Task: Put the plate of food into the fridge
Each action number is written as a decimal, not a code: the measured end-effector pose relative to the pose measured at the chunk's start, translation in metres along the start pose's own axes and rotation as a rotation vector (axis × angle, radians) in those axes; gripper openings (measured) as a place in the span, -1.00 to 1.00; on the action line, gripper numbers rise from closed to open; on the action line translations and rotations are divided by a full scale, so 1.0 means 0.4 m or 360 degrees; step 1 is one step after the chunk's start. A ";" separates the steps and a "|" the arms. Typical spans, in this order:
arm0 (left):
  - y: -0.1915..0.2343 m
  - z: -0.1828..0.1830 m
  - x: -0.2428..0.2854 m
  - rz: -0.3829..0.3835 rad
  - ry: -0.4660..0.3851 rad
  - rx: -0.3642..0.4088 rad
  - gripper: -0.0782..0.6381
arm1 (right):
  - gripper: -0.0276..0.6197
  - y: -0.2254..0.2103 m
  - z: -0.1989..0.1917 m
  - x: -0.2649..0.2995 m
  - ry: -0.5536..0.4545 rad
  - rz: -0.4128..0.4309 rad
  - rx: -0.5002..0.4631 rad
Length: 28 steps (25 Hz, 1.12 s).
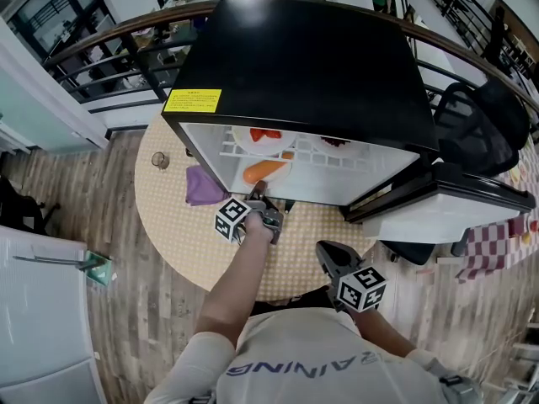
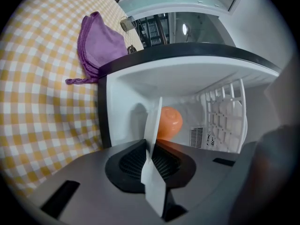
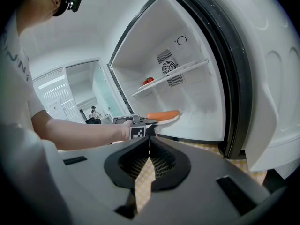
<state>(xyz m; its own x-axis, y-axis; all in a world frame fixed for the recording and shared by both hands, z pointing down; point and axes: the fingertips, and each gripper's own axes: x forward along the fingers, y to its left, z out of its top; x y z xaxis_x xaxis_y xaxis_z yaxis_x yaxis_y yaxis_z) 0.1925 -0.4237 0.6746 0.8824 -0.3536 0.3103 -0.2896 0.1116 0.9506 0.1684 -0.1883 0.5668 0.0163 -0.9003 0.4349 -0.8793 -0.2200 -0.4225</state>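
A white plate (image 2: 152,125) stands edge-on between my left gripper's (image 2: 151,149) jaws, which are shut on its rim. An orange piece of food (image 2: 168,121) lies on it beyond the jaws. In the head view my left gripper (image 1: 263,199) holds the plate with the orange food (image 1: 264,170) just inside the open black fridge (image 1: 312,66), at its lower level. The right gripper view shows the plate (image 3: 165,120) level above the fridge floor. My right gripper (image 1: 330,255) hangs back near my body, shut and empty (image 3: 149,144).
The fridge door (image 1: 446,200) stands open to the right. An upper shelf carries a dish of red food (image 3: 148,80). A purple cloth (image 1: 203,186) and a small glass (image 1: 160,160) lie on the checked round table (image 1: 181,234) left of the fridge. A wire rack (image 2: 225,118) lines the inside.
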 end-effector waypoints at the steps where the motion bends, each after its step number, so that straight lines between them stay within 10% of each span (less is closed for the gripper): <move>1: -0.001 0.003 0.002 0.0006 -0.0006 0.0005 -0.68 | -0.84 -0.001 0.000 0.001 0.0002 0.0002 0.0000; 11: -0.015 -0.006 0.011 0.0017 0.0148 0.0281 -0.58 | -0.84 0.036 -0.020 0.030 0.0044 0.0093 0.0000; 18: -0.002 -0.032 -0.003 0.0110 0.0383 0.0786 -0.48 | -0.84 0.054 -0.025 0.034 0.0053 0.0116 -0.0005; 25: 0.031 -0.065 -0.015 0.0347 0.0690 0.1560 -0.34 | -0.84 0.046 -0.026 0.026 0.0055 0.0097 0.0006; 28: 0.056 -0.067 -0.029 0.0457 0.0760 0.1667 -0.35 | -0.84 0.048 -0.028 0.024 0.0055 0.0095 0.0013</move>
<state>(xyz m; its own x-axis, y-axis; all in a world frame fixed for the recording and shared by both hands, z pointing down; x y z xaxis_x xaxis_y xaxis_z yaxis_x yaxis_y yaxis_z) 0.1858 -0.3924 0.6925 0.7202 -0.0327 0.6930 -0.4662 -0.7626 0.4485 0.1465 -0.1971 0.5718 -0.0530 -0.8984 0.4360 -0.8744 -0.1691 -0.4548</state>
